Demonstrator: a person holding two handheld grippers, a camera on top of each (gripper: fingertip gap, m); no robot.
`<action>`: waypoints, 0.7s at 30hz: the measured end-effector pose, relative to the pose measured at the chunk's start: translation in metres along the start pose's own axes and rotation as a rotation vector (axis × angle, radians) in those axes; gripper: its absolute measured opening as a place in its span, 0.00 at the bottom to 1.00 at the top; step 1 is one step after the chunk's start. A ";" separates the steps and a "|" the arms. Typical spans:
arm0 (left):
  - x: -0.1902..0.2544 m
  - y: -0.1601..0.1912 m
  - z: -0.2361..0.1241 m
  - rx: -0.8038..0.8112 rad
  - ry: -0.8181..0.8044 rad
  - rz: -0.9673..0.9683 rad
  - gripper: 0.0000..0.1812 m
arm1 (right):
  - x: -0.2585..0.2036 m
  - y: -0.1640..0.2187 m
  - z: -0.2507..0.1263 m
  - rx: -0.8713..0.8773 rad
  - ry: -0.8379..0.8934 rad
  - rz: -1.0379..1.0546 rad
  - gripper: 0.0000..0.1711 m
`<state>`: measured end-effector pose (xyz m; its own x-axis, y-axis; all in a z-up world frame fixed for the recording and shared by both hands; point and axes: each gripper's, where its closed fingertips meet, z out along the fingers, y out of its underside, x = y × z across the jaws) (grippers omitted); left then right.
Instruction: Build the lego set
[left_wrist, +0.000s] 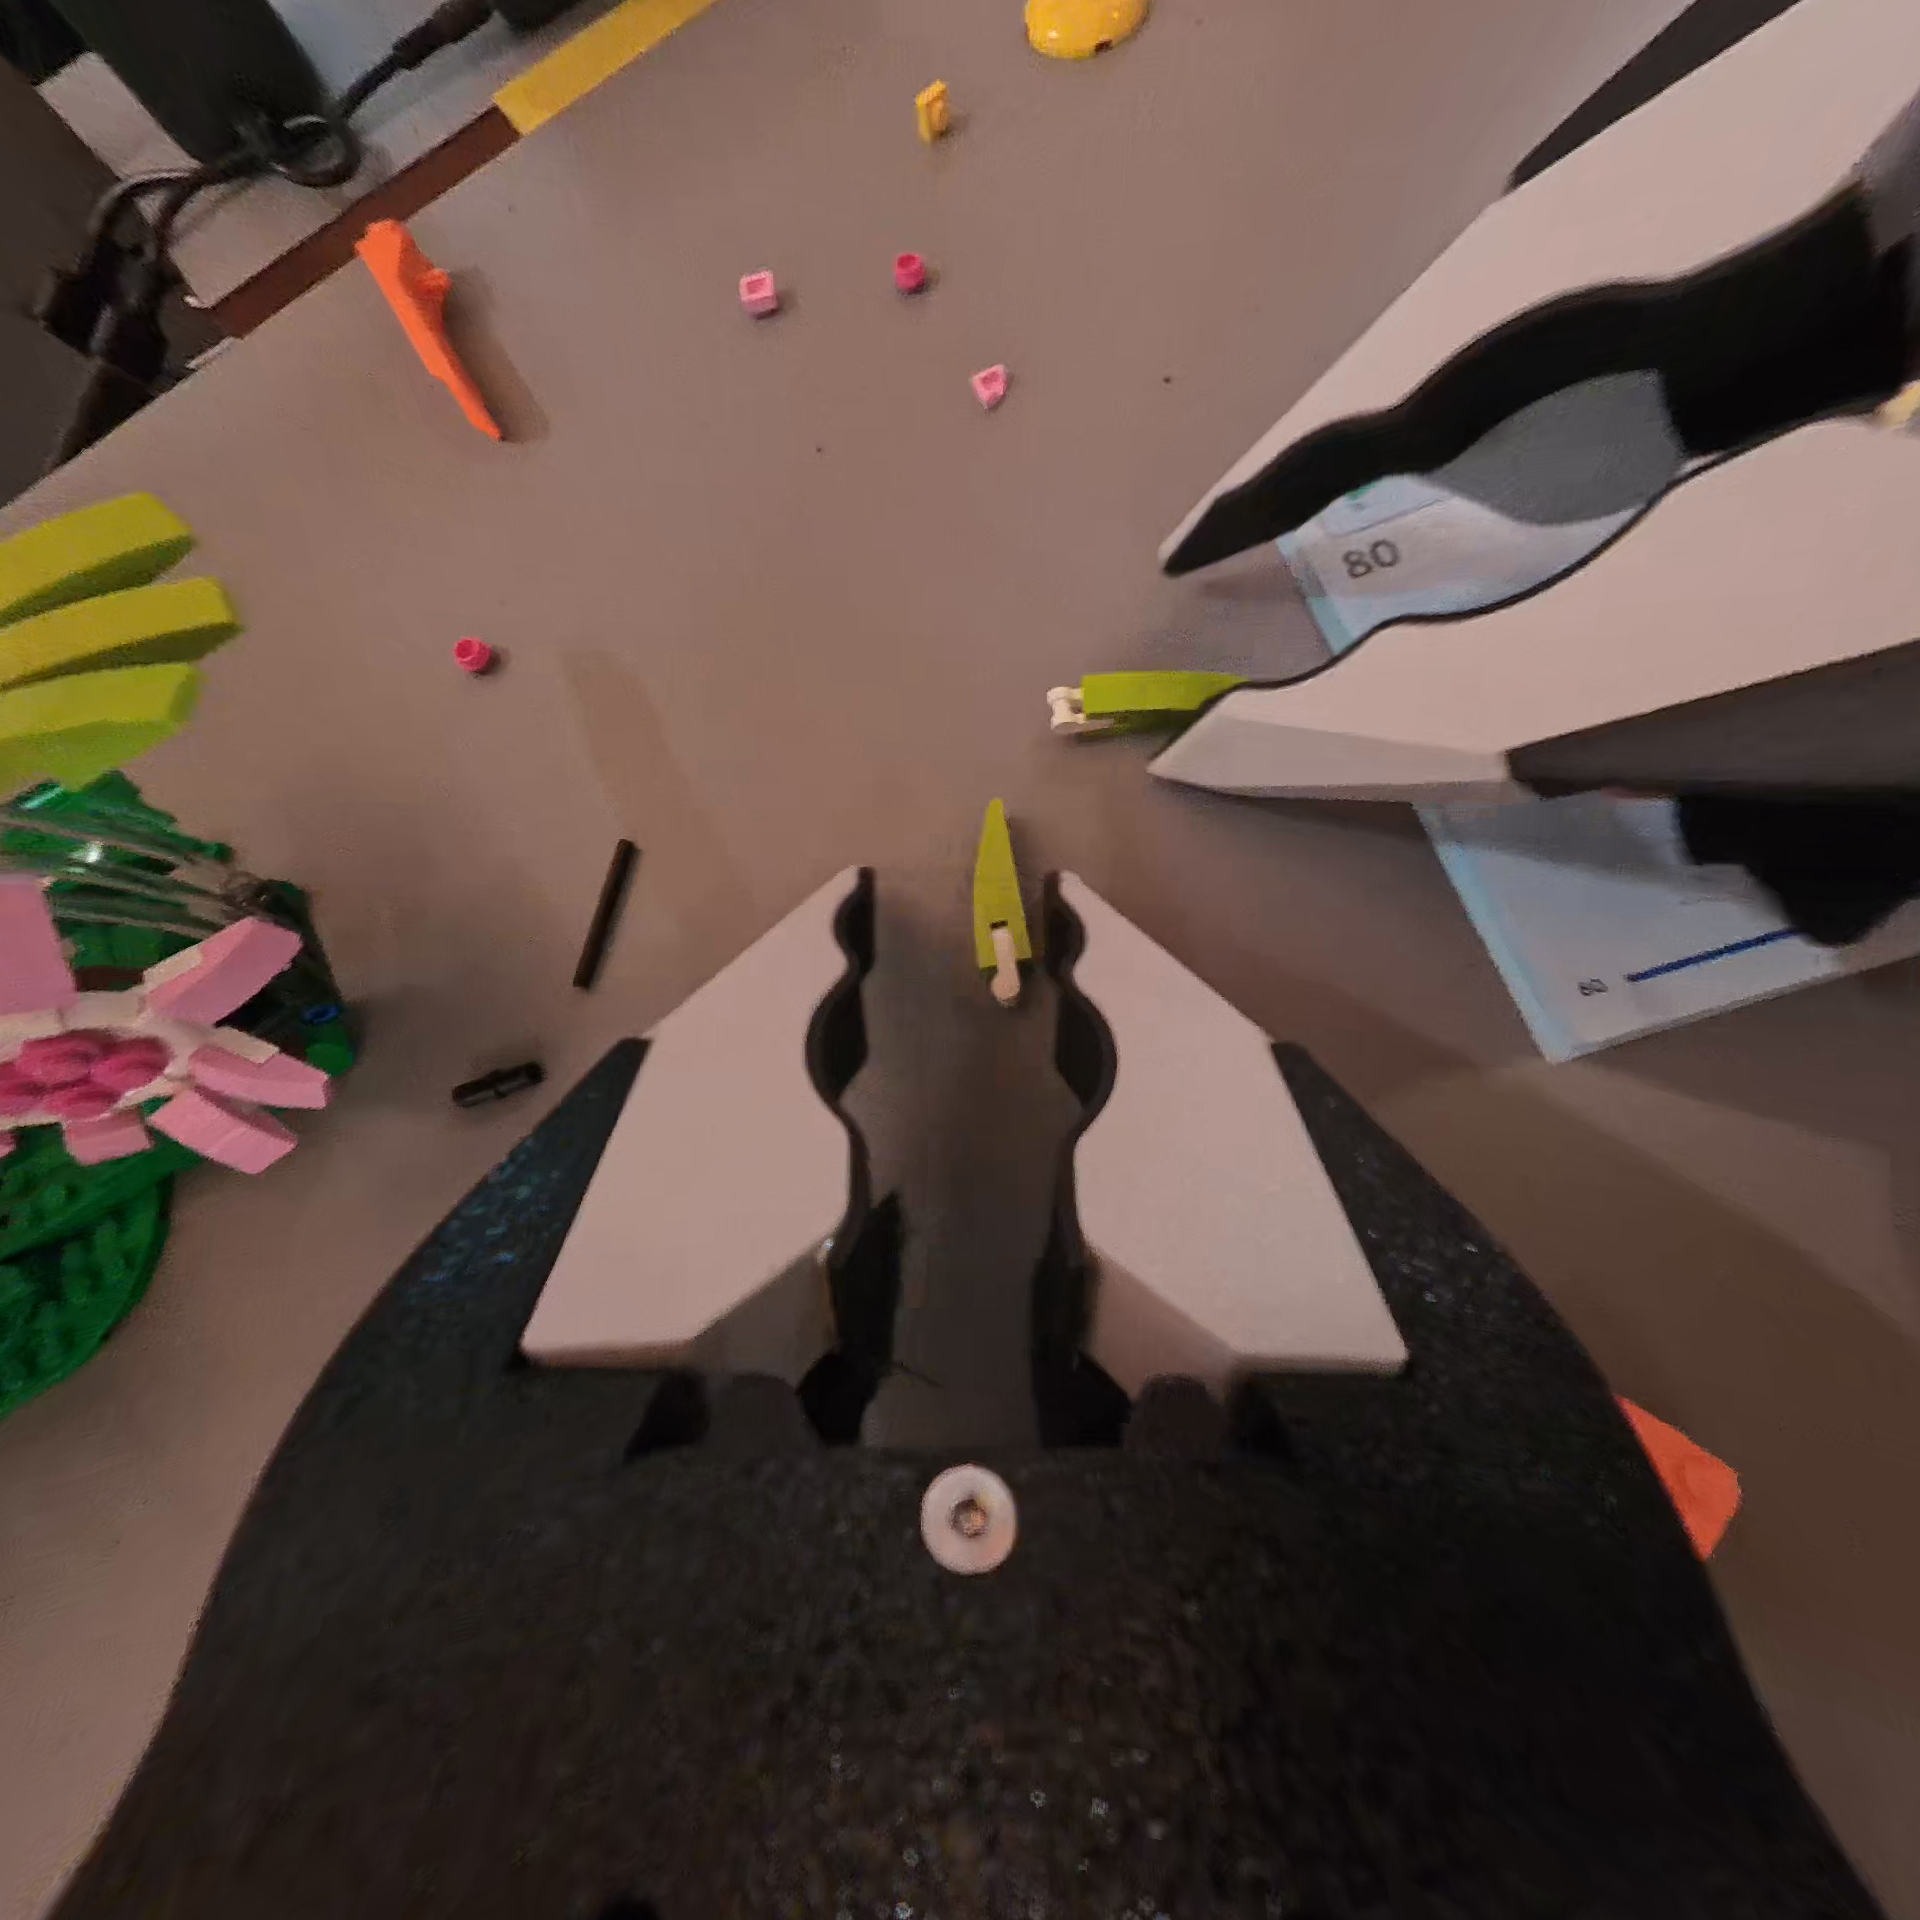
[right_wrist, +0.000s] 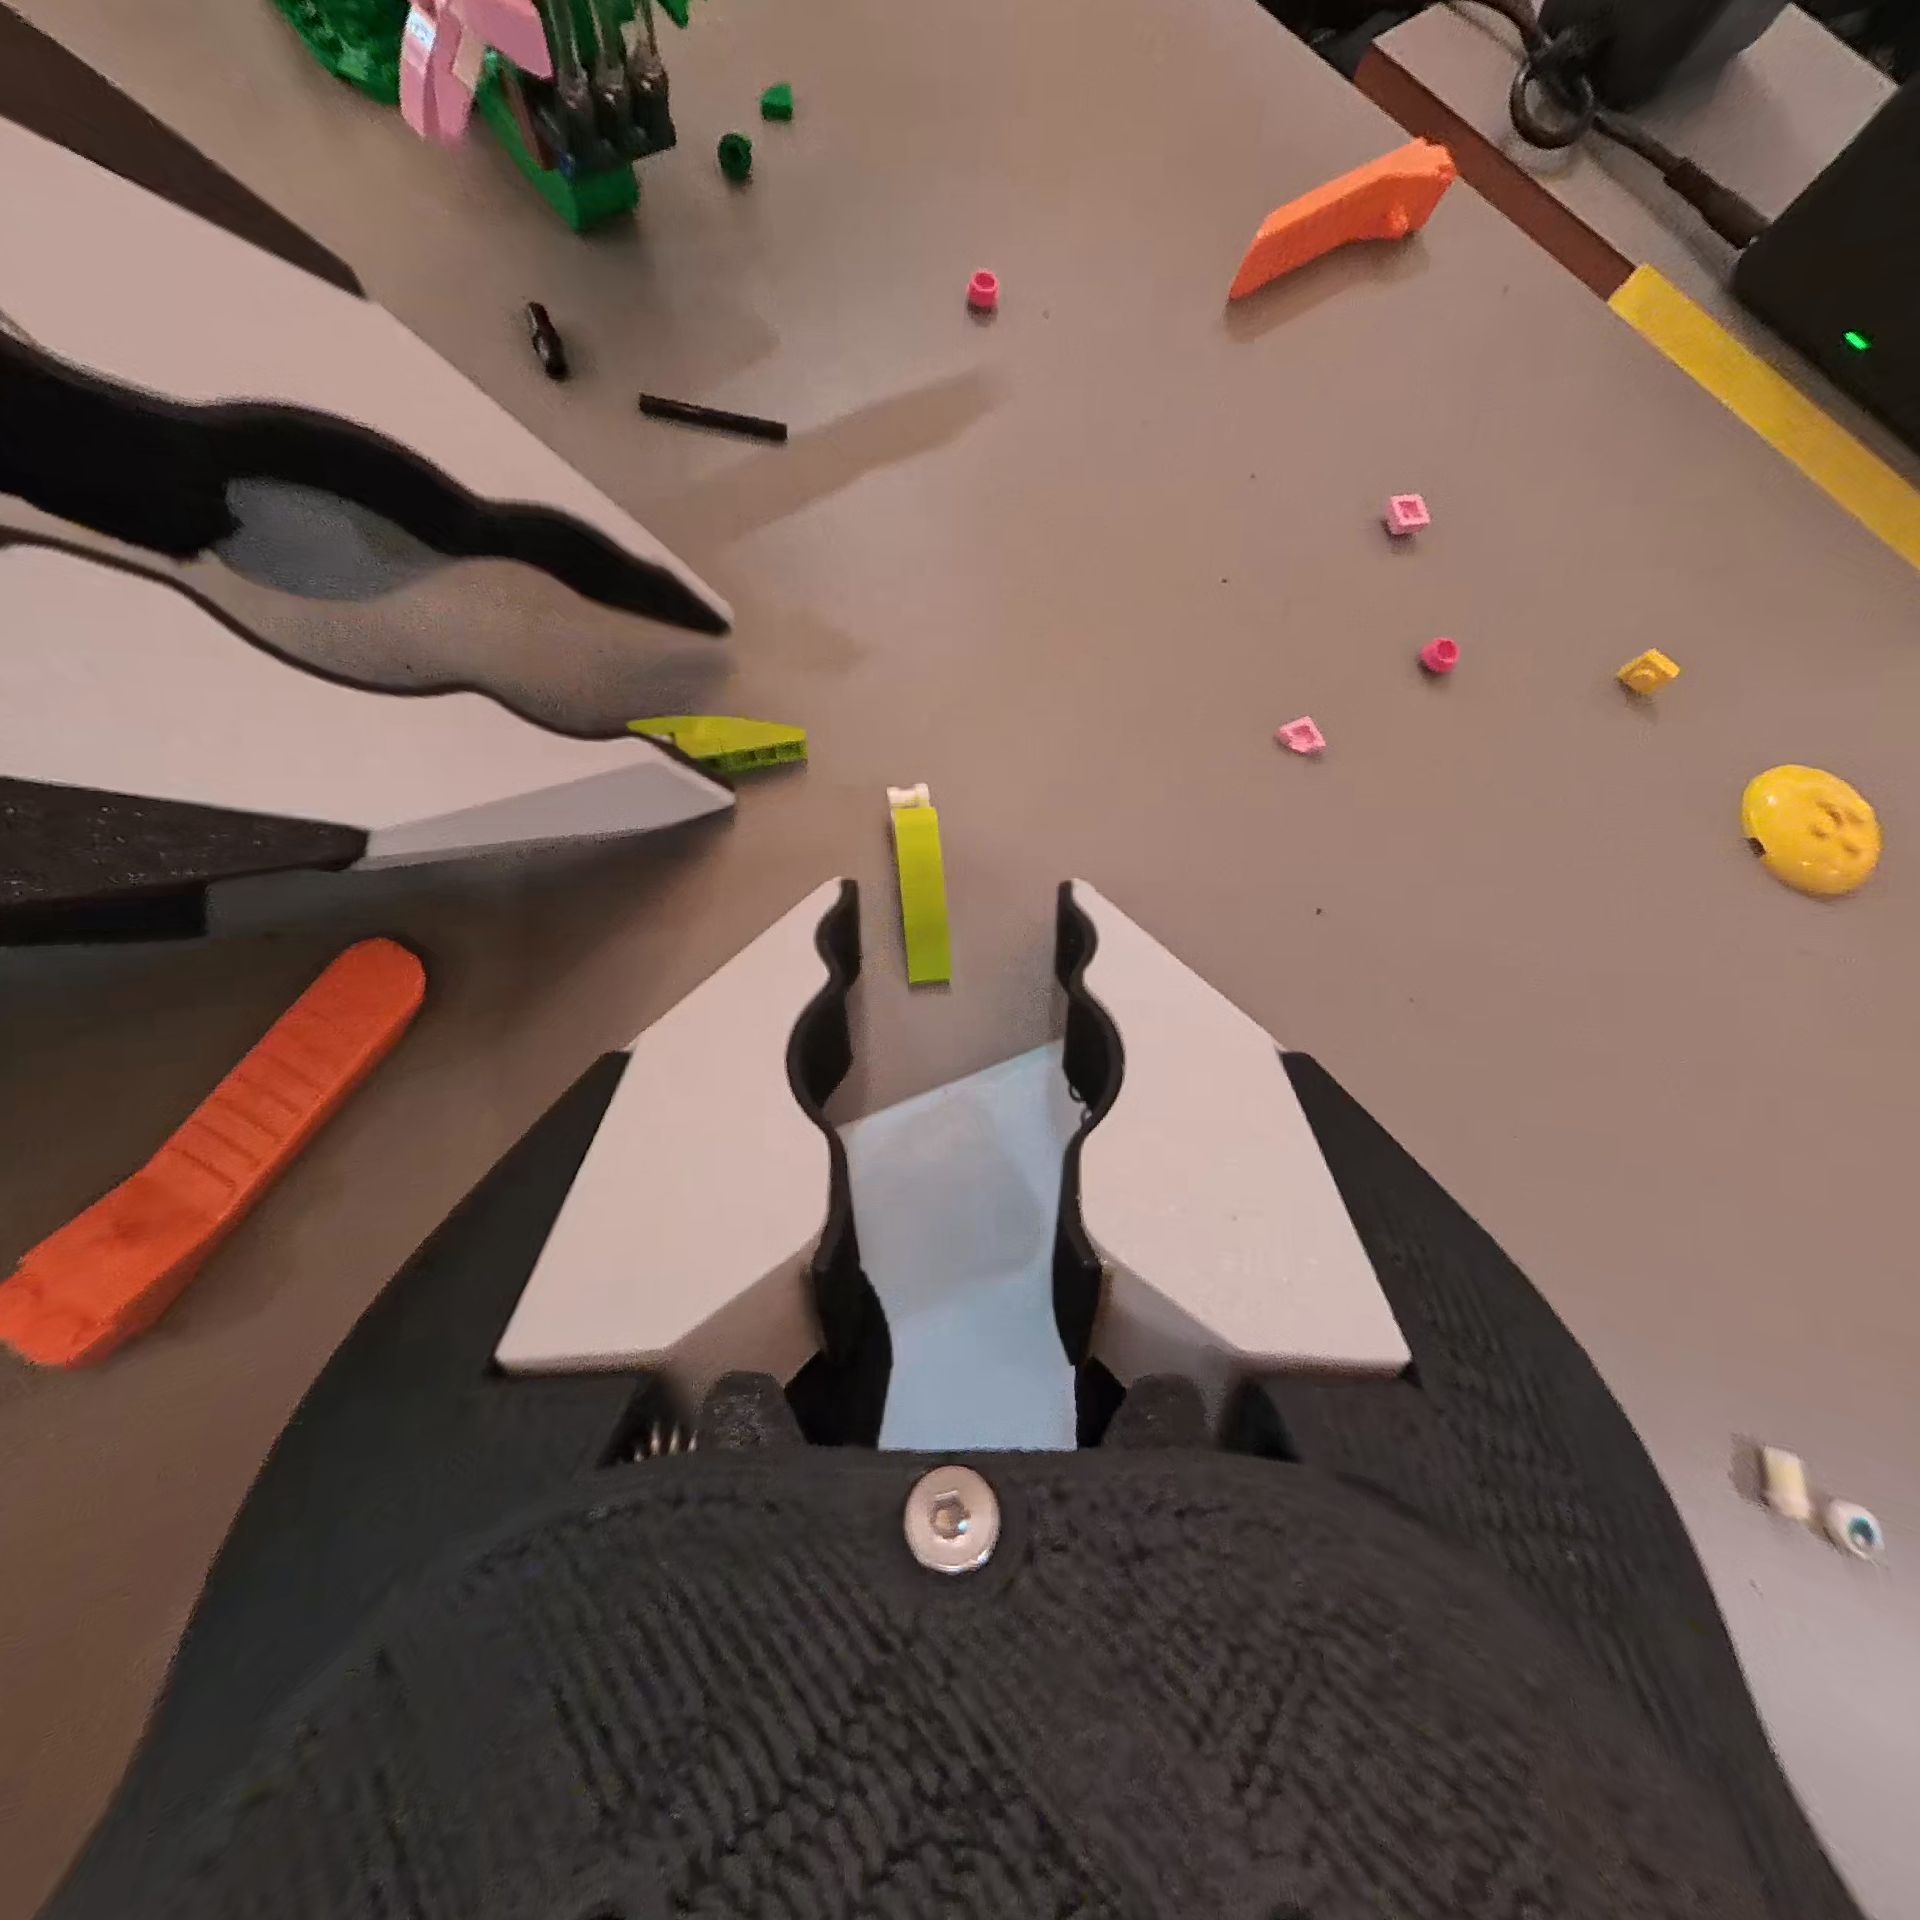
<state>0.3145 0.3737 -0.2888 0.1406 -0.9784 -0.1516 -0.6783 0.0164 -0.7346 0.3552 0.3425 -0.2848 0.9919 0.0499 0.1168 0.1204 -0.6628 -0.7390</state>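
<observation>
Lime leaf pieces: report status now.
Left gripper open around one lime leaf piece. Right gripper open around the other. Both on table, nothing blocking.

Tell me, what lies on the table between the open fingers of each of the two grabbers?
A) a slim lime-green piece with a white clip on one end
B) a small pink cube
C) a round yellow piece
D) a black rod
A: the left gripper frames one lime-green piece, and the right gripper frames another lime-green piece; both lie untouched on the table.
</observation>
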 end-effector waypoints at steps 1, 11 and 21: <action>-0.001 0.000 -0.002 0.008 -0.009 -0.003 0.21 | 0.002 -0.001 -0.005 0.012 0.003 0.008 0.23; 0.062 -0.070 -0.079 0.467 0.129 0.046 0.37 | 0.079 0.058 -0.249 0.472 0.366 0.148 0.29; 0.324 -0.103 -0.061 0.362 0.605 0.710 0.30 | 0.119 0.242 -0.383 0.478 0.729 0.420 0.31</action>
<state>0.3865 0.0420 -0.2219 -0.6710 -0.6563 -0.3450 -0.1879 0.6007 -0.7771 0.4867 -0.0978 -0.1959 0.7085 -0.7042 0.0460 -0.0744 -0.1393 -0.9874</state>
